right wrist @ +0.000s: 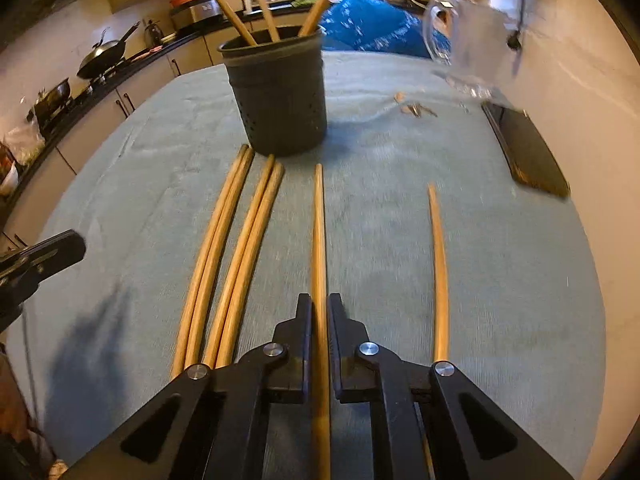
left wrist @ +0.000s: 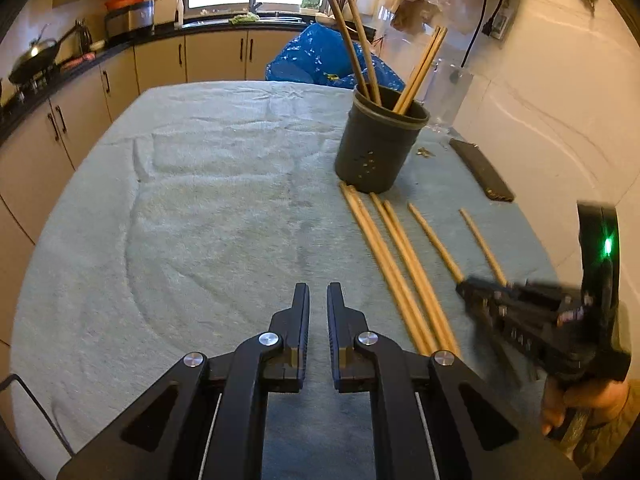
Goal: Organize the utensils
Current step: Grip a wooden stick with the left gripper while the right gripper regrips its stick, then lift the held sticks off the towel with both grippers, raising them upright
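A dark perforated utensil holder (left wrist: 376,152) (right wrist: 280,108) stands on the towel-covered table (left wrist: 200,200) with several wooden chopsticks (left wrist: 352,40) upright in it. More chopsticks lie in front of it: two pairs (right wrist: 216,248) (right wrist: 248,248) and a lone one (right wrist: 438,260). My right gripper (right wrist: 319,298) (left wrist: 464,286) is shut on another single chopstick (right wrist: 319,232), which runs between its jaws toward the holder. My left gripper (left wrist: 318,288) hovers over bare towel to the left of the rows. Its jaws stand a slim gap apart with nothing between them.
A flat black case (right wrist: 524,148) lies at the right by the wall, and a clear glass jug (right wrist: 464,40) stands behind it. Small scraps (right wrist: 416,110) sit near the holder. A blue bag (left wrist: 320,56) is beyond the table's far edge, and kitchen counters run along the left.
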Motion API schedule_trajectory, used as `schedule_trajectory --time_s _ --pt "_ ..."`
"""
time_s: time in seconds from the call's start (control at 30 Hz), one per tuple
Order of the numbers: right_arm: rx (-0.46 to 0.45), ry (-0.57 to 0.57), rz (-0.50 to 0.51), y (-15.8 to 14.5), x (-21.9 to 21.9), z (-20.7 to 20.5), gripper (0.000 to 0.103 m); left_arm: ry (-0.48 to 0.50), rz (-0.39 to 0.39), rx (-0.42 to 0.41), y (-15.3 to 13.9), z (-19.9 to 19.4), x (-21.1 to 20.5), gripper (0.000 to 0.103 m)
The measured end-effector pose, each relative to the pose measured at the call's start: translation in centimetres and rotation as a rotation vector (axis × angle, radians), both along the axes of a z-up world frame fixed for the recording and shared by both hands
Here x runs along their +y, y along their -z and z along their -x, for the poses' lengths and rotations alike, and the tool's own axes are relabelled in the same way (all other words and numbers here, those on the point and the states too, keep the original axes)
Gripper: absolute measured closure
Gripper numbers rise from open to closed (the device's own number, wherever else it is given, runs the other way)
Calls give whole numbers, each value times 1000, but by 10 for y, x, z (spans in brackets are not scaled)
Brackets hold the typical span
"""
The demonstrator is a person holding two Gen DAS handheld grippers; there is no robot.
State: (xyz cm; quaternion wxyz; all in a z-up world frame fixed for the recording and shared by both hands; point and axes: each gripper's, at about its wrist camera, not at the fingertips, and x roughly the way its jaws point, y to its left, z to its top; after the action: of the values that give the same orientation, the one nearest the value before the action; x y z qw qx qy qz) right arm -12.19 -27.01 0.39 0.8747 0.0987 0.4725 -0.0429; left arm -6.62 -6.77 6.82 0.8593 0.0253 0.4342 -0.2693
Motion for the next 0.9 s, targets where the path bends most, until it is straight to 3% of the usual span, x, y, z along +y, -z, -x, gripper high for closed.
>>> schedule_trajectory --time_s 0.23,0.3,0.47,0.7,0.73,0.77,0.8,0.9 --pt "21 33 -11 -6 -2 67 94 145 44 81 0 9 -53 95" --pt "5 -11 -44 -11 -5 73 83 189 33 99 1 12 -78 95" --pt "-67 25 24 -27 -38 61 77 232 -37 127 11 16 -130 95" --pt "-39 -70 42 1 -52 28 77 221 -148 180 39 16 -167 95" --pt "-55 -76 49 1 -52 28 78 226 -158 171 41 16 -171 93" --pt "-51 -70 56 1 -53 30 88 225 -166 163 41 17 -172 90" --pt "-41 -52 63 1 -54 34 92 220 -184 155 41 17 -176 90" --pt "-21 8 31 -1 -72 49 95 227 -217 134 44 18 -184 91"
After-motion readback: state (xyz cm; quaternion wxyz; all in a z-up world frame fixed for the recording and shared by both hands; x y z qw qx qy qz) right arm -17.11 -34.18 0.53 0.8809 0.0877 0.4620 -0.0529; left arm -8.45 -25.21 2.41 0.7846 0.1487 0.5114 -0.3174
